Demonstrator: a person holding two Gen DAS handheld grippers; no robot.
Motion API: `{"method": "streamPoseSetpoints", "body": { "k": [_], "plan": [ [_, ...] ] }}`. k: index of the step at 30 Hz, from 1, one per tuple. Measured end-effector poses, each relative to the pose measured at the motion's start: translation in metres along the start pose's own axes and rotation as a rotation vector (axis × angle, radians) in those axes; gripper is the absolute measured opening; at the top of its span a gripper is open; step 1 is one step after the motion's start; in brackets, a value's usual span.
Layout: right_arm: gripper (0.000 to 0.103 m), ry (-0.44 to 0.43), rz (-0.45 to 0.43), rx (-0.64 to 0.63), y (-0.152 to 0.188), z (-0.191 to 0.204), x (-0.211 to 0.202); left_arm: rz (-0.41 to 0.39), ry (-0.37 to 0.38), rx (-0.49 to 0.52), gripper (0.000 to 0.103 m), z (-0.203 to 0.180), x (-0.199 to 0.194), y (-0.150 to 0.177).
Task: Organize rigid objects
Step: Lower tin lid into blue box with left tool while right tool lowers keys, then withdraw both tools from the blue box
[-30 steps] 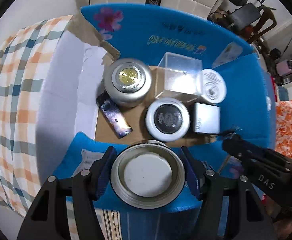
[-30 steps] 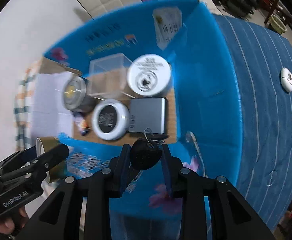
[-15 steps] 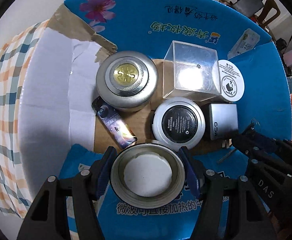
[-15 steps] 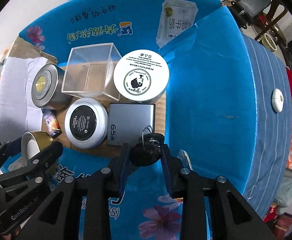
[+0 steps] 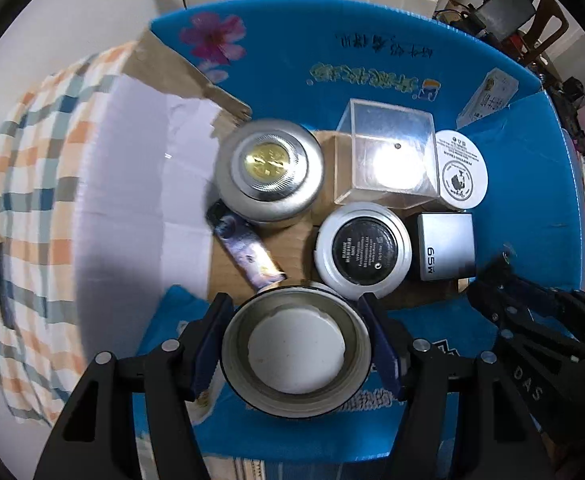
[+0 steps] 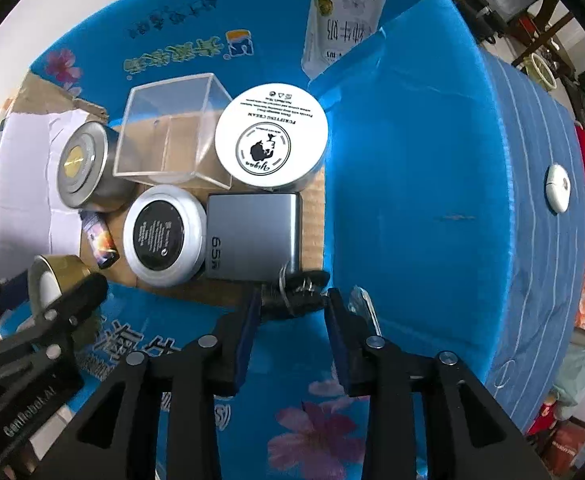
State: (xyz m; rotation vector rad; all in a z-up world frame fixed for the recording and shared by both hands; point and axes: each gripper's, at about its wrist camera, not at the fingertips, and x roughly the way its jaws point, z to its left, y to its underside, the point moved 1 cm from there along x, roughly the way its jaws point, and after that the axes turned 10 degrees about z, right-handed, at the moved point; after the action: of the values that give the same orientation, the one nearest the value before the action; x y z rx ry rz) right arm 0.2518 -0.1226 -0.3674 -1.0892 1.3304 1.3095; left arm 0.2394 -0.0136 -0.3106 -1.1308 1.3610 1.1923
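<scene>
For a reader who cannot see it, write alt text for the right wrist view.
The right gripper, jaws apart, hovers over a black key fob lying in a blue box beside a grey charger, two round tins and a clear cube.

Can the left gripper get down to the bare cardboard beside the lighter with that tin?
Probably yes. The left gripper holds the tin just above that cardboard; nothing covers it, though the lighter and black-lidded jar leave a tight fit.
</scene>
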Motion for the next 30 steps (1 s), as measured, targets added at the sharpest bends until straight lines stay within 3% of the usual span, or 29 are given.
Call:
{"method": "streamPoseSetpoints", "body": {
  "k": [1,2,3,4,6,10,18,26,30],
  "plan": [
    [0.048,0.001,-0.010,-0.006,0.002,0.001,-0.003,-0.007,-0.005,-0.008,0.065,0.002,-0.006,0.002],
    [0.051,0.000,-0.022,-0.011,0.004,0.000,-0.009,-0.011,-0.005,-0.013,0.076,0.004,-0.010,0.003],
    [0.061,0.000,-0.030,-0.014,0.007,-0.001,-0.013,-0.018,0.000,-0.015,0.088,0.005,-0.016,0.005],
    [0.077,-0.003,-0.042,-0.018,0.009,-0.002,-0.019,-0.026,0.002,-0.018,0.092,0.006,-0.021,0.007],
    [0.086,0.007,-0.074,-0.027,0.015,-0.004,-0.032,-0.049,-0.004,-0.023,0.101,0.006,-0.030,0.013],
    [0.087,0.013,-0.133,-0.049,0.030,-0.009,-0.068,-0.101,0.004,-0.034,0.103,0.005,-0.063,0.029],
    [0.087,-0.063,-0.240,-0.046,0.078,-0.010,-0.147,-0.219,0.011,-0.039,0.103,0.007,-0.124,0.057],
    [0.087,-0.118,-0.271,-0.023,0.107,-0.028,-0.197,-0.246,0.041,-0.018,0.103,-0.008,-0.148,0.071],
    [0.087,-0.117,-0.305,0.055,0.108,-0.054,-0.203,-0.259,0.024,-0.012,0.103,-0.017,-0.147,0.062]
  ]
}}
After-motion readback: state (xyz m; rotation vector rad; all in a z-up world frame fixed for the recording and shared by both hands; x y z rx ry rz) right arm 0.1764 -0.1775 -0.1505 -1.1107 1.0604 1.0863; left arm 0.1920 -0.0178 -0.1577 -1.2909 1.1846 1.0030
